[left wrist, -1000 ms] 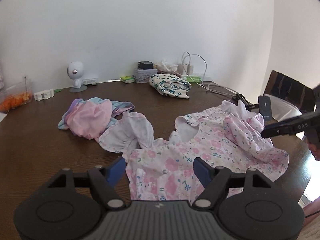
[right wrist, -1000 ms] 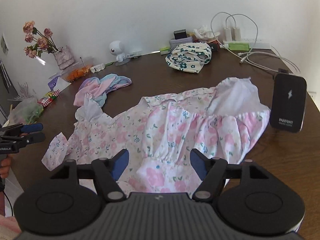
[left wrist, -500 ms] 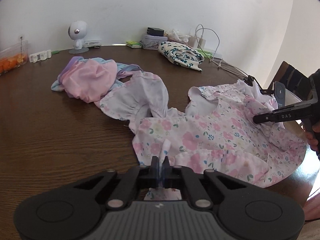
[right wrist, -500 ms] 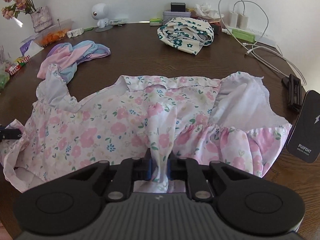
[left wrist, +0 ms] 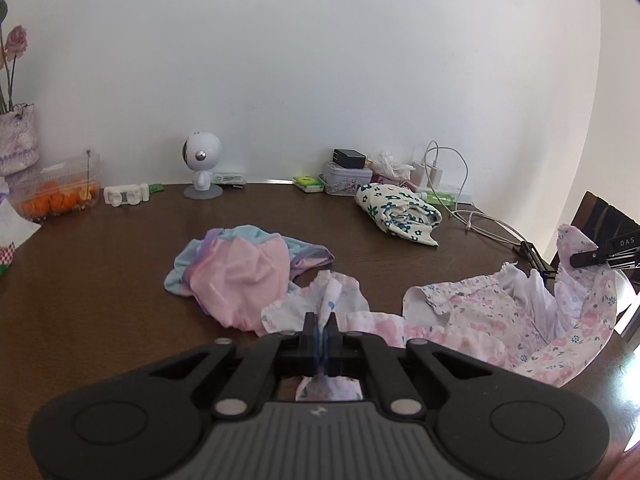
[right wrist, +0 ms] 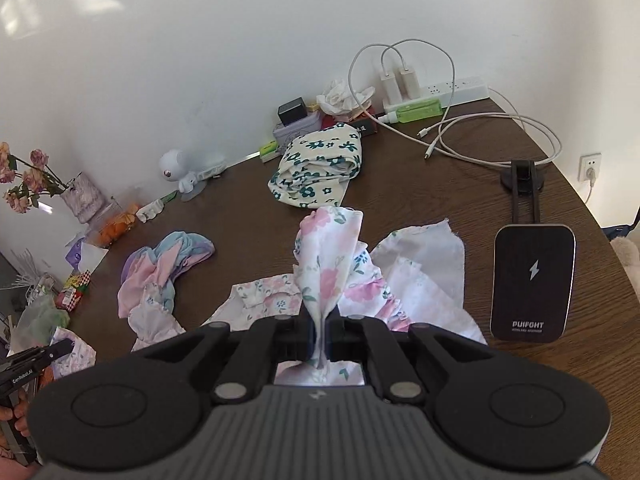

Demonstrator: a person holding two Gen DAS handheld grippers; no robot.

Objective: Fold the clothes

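A white dress with pink flowers (left wrist: 500, 320) lies bunched at the near edge of the dark wooden table (left wrist: 100, 300). My left gripper (left wrist: 321, 330) is shut on a fold of its hem at the lower middle. My right gripper (right wrist: 320, 336) is shut on another part of the flowered dress (right wrist: 324, 256), and the cloth stands up in a peak above the fingers. The right gripper (left wrist: 600, 254) also shows at the far right of the left wrist view, with cloth draped from it. The left gripper (right wrist: 44, 356) appears at the lower left of the right wrist view.
A pink and blue garment (left wrist: 236, 272) lies crumpled mid-table. A folded cream garment with dark flowers (right wrist: 316, 170) sits farther back. A black charger stand (right wrist: 532, 280), cables (right wrist: 480, 136), a power strip (right wrist: 456, 90), a white toy (left wrist: 202, 160), a vase of flowers (right wrist: 76, 196) and a chair (left wrist: 600, 220) ring the table.
Both grippers went from open to shut on the flowered dress, then lifted. The dress, spread flat before, is now gathered and bunched with its held parts raised off the table.
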